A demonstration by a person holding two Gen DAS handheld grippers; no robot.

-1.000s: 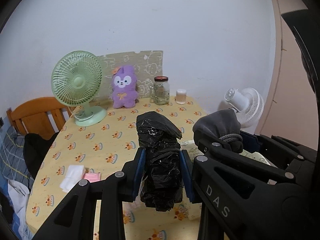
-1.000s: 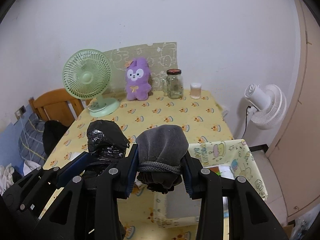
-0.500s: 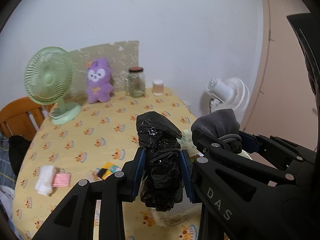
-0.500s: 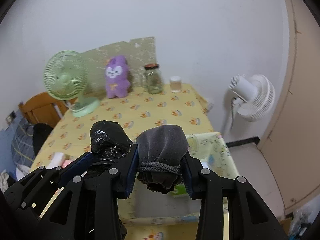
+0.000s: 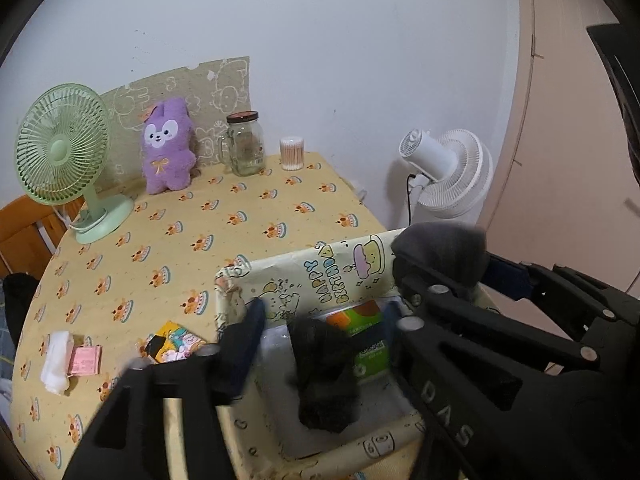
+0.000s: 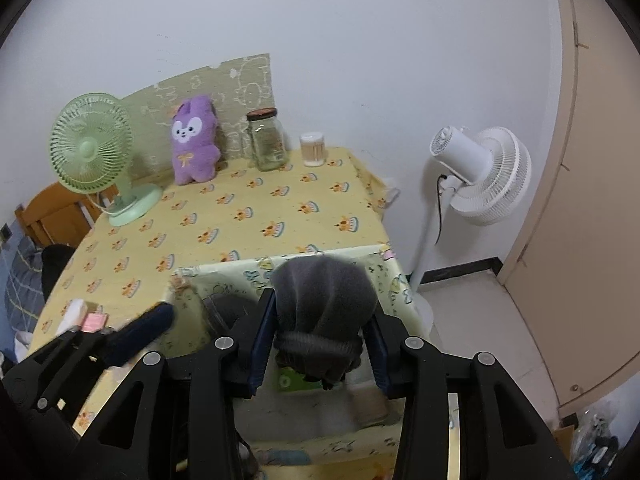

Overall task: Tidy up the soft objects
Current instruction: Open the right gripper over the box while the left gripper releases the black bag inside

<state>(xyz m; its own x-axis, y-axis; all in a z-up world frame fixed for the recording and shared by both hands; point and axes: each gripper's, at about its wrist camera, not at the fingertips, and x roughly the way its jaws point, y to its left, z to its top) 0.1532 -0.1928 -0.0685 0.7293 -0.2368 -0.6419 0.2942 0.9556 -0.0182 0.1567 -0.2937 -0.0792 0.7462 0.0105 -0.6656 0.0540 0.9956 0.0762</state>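
Observation:
My left gripper (image 5: 324,314) hangs over a pale yellow "Happy Birthday" fabric box (image 5: 340,276) at the table's near right corner. Its jaws are opening. A crumpled black plastic bundle (image 5: 324,376) is dropping, blurred, between them into the box, clear of both pads. My right gripper (image 6: 320,340) is beside it over the same box (image 6: 224,280), and its jaws are opening too. A grey drawstring pouch (image 6: 324,300) sits blurred between its pads, slipping loose. The pouch (image 5: 440,246) also shows in the left wrist view. A purple plush rabbit (image 5: 168,144) stands at the back.
A green pack (image 5: 362,322) lies in the box. On the yellow tablecloth stand a green desk fan (image 5: 64,152), a glass jar (image 5: 244,144) and a cotton-swab tub (image 5: 292,154). A tissue pack (image 5: 56,360), a pink packet and a colourful card (image 5: 172,344) lie near left. A white floor fan (image 6: 480,176) stands right.
Both grippers swung right and lower, from over the table to over the box. Both jaws spread. The black bundle left the left pads and fell into the box; the grey pouch loosened.

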